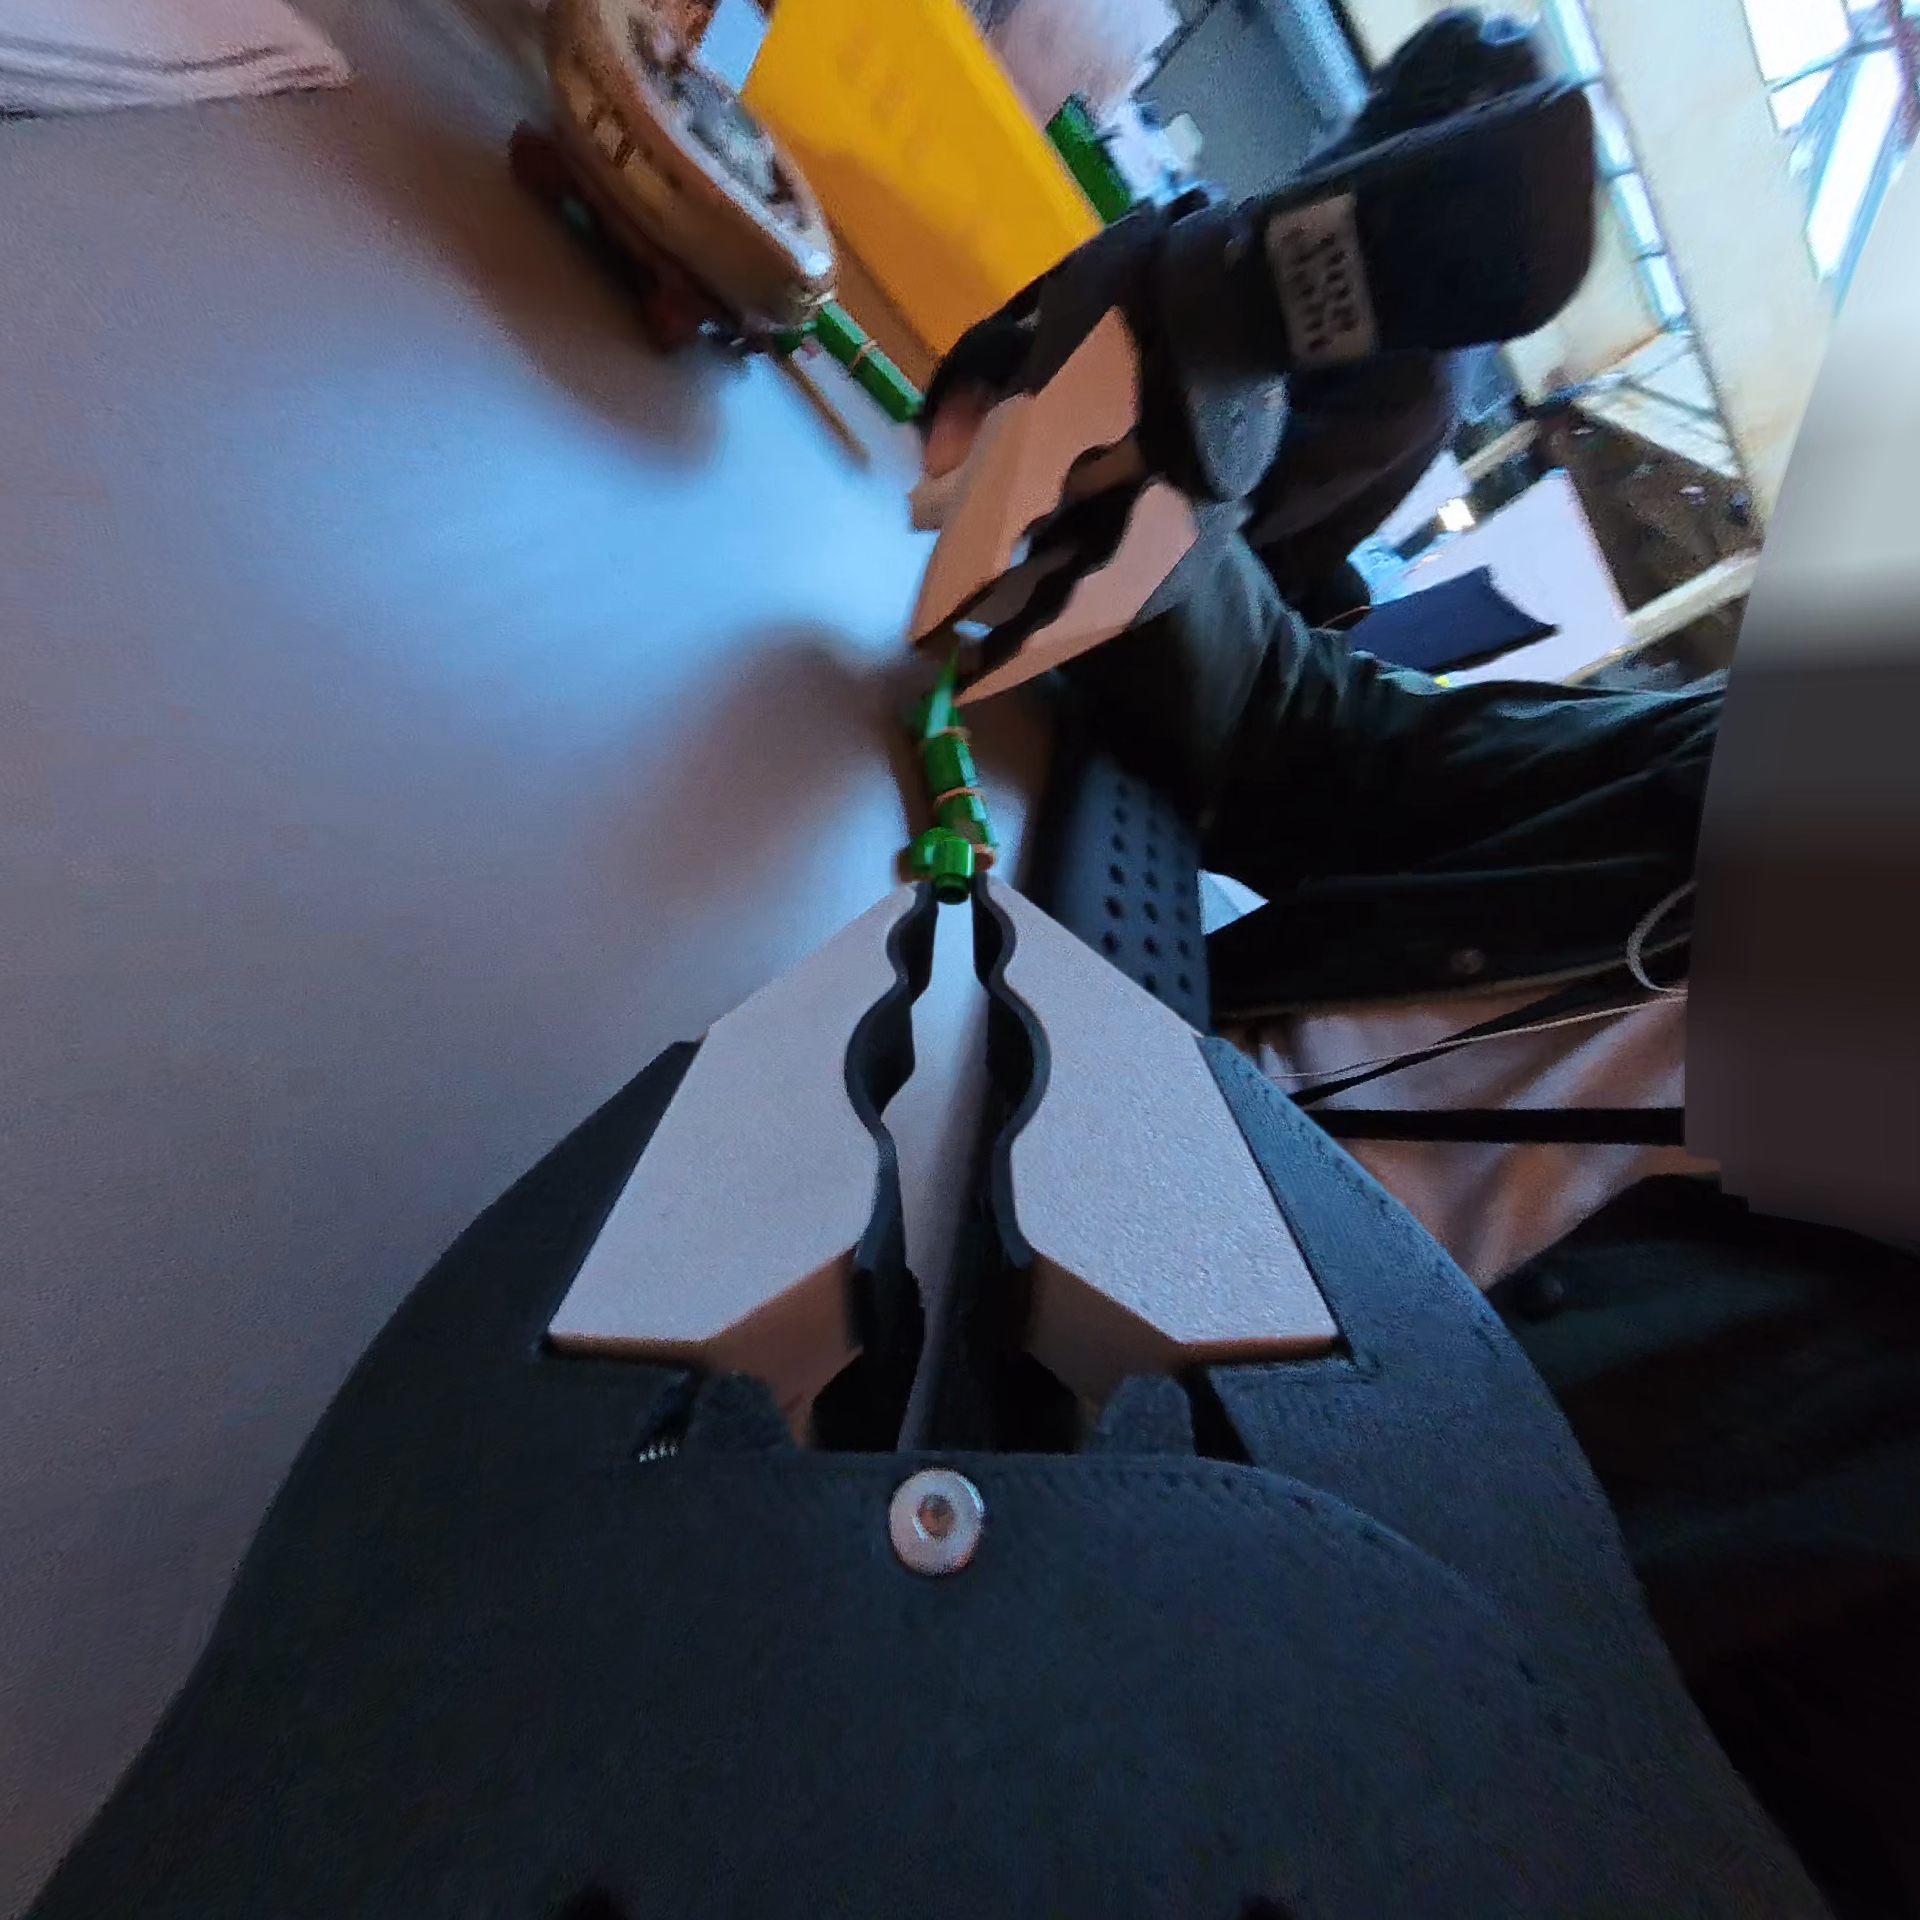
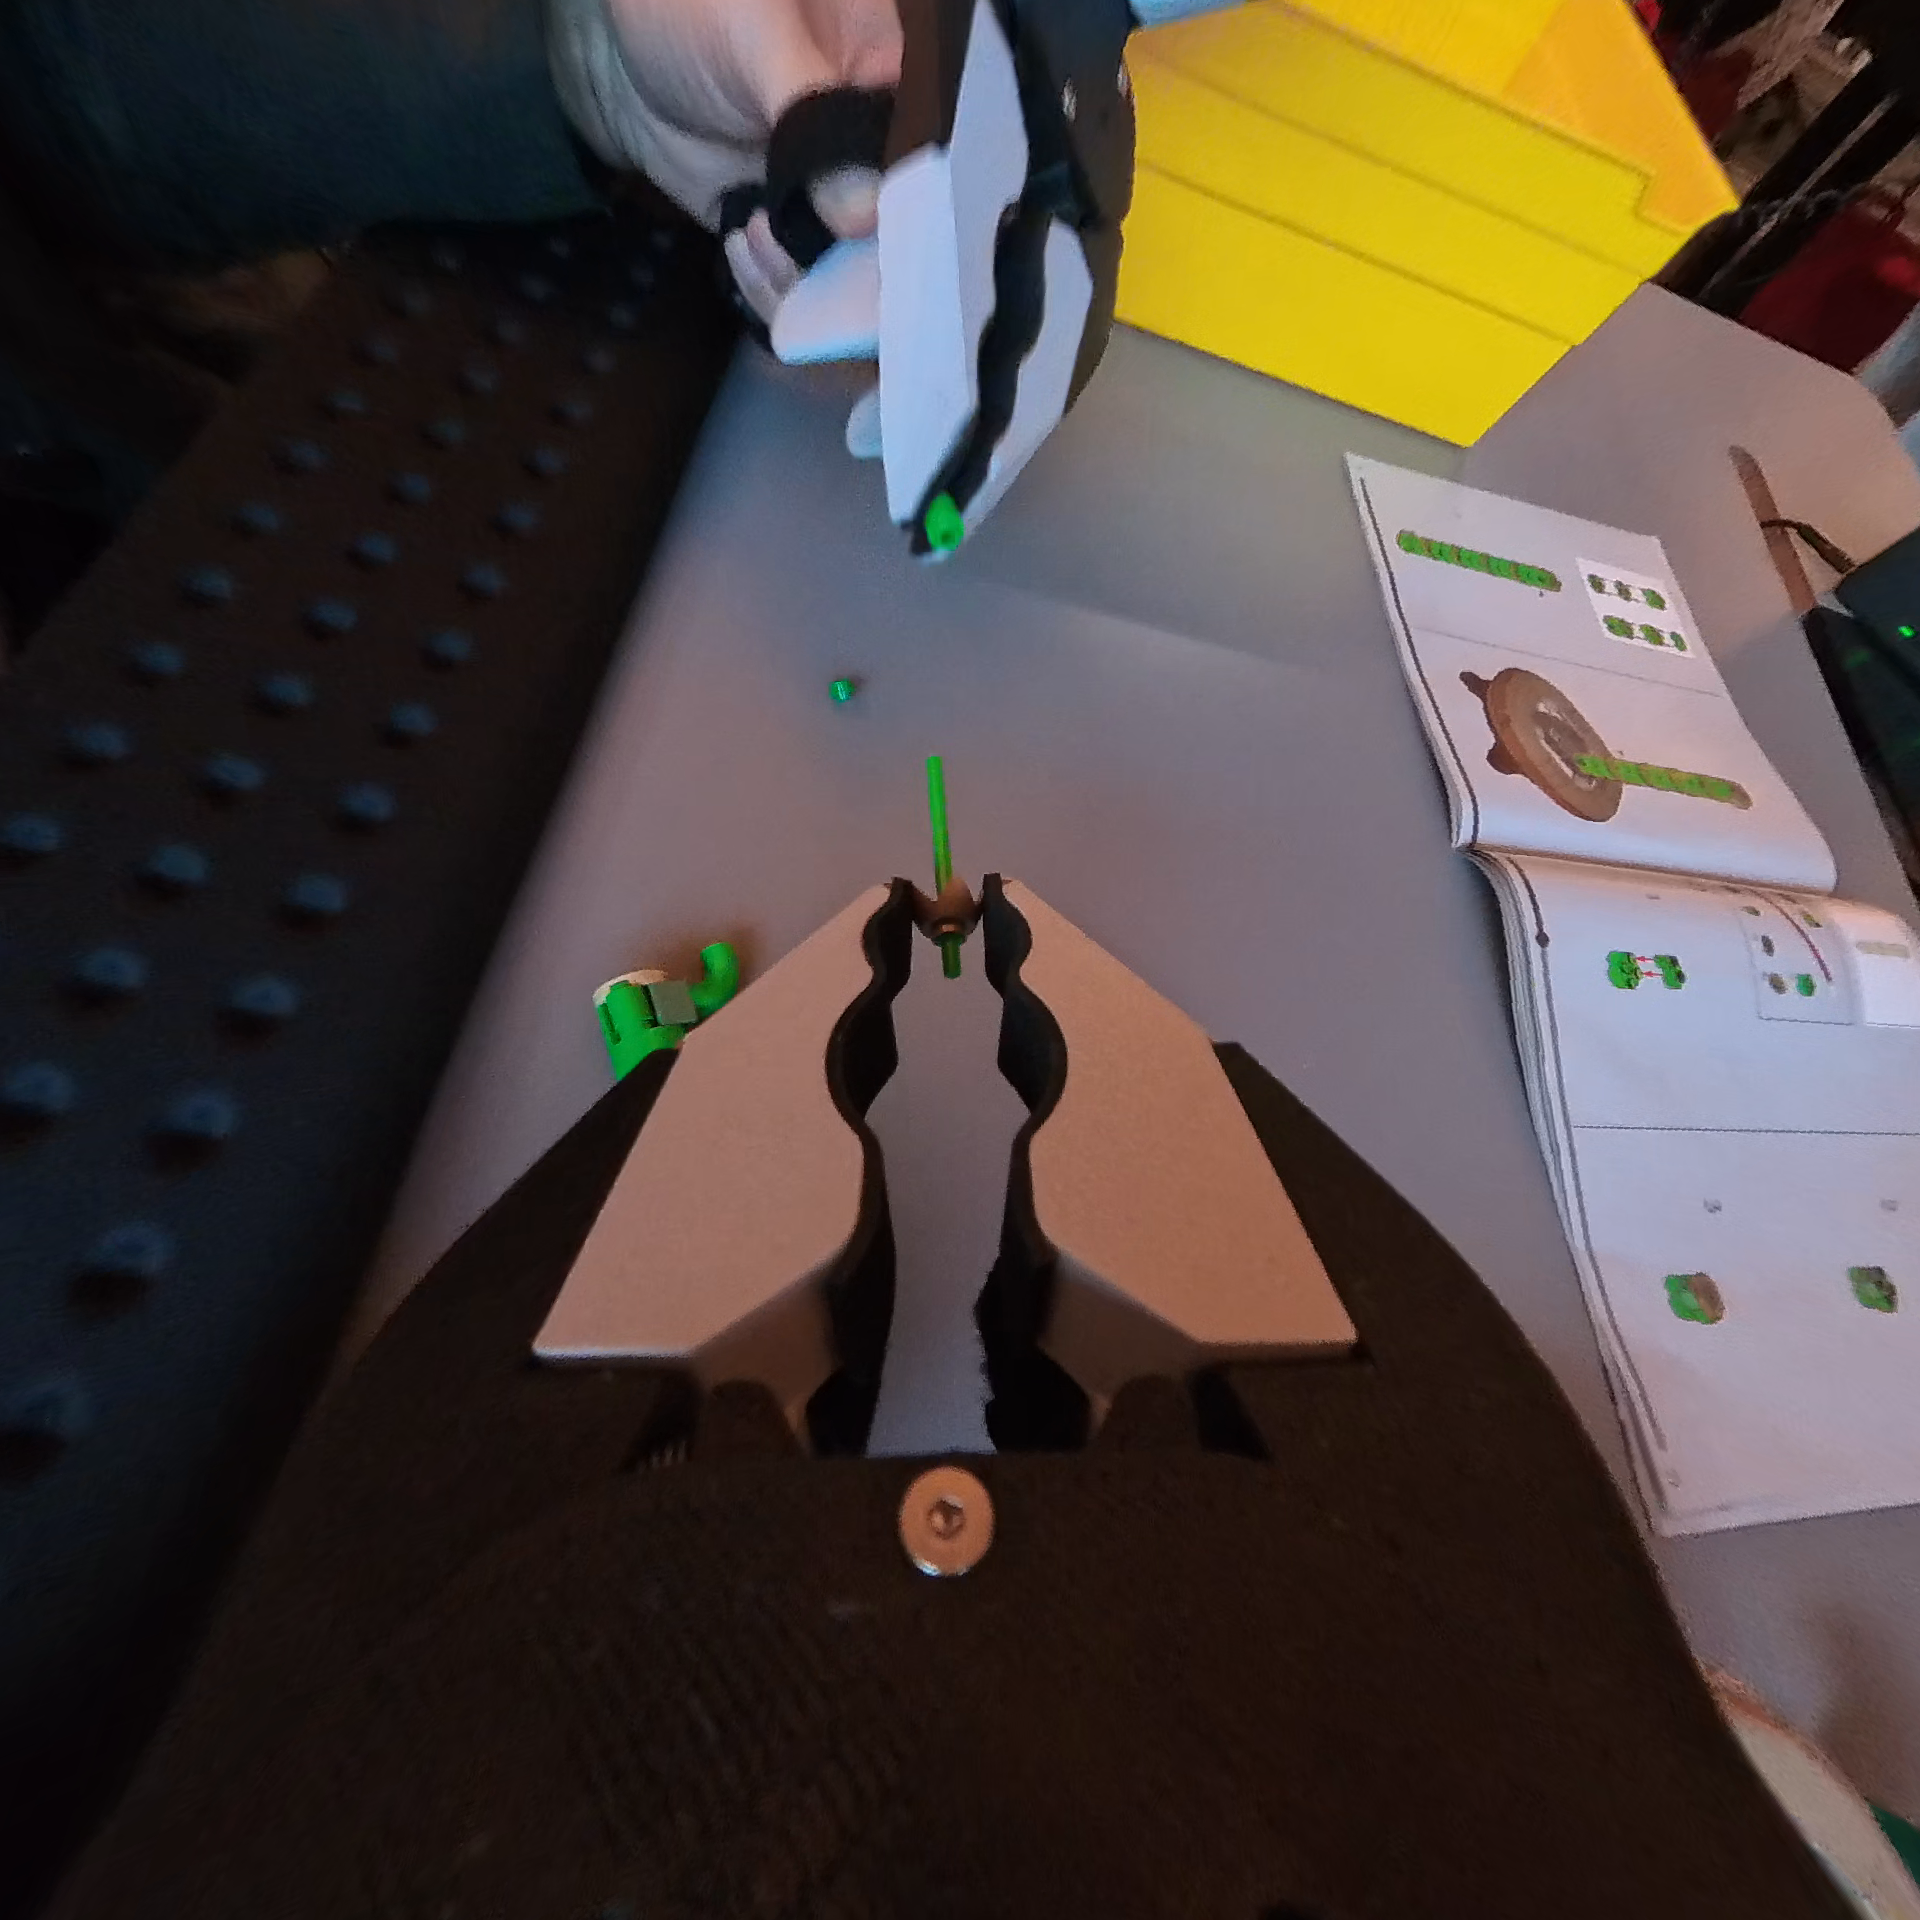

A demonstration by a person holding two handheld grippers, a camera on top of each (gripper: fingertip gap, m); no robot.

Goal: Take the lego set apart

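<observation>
My left gripper (image 1: pixel 951 891) is shut on a small green round piece (image 1: pixel 948 862), held above the table; it also shows in the right wrist view (image 2: pixel 940 532) with the piece (image 2: pixel 943 517) at its tips. My right gripper (image 2: pixel 945 891) is shut on a thin green axle (image 2: pixel 935 810) with a small brown part (image 2: pixel 945 916) on it. The right gripper shows in the left wrist view (image 1: pixel 961 655) too. A green cluster with tan parts (image 2: pixel 665 1013) lies on the grey table (image 2: pixel 1195 727) beside my right gripper's left finger. A tiny green piece (image 2: pixel 843 689) lies loose between the grippers.
An open instruction booklet (image 2: pixel 1662 1091) lies at the right. A yellow box (image 2: pixel 1351 239) stands at the back. A black perforated seat (image 2: pixel 260 675) is left of the table. A tan and brown model (image 1: pixel 686 177) with a green rod (image 1: pixel 868 358) sits far off. Tip to tip, the grippers are about 8 cm apart.
</observation>
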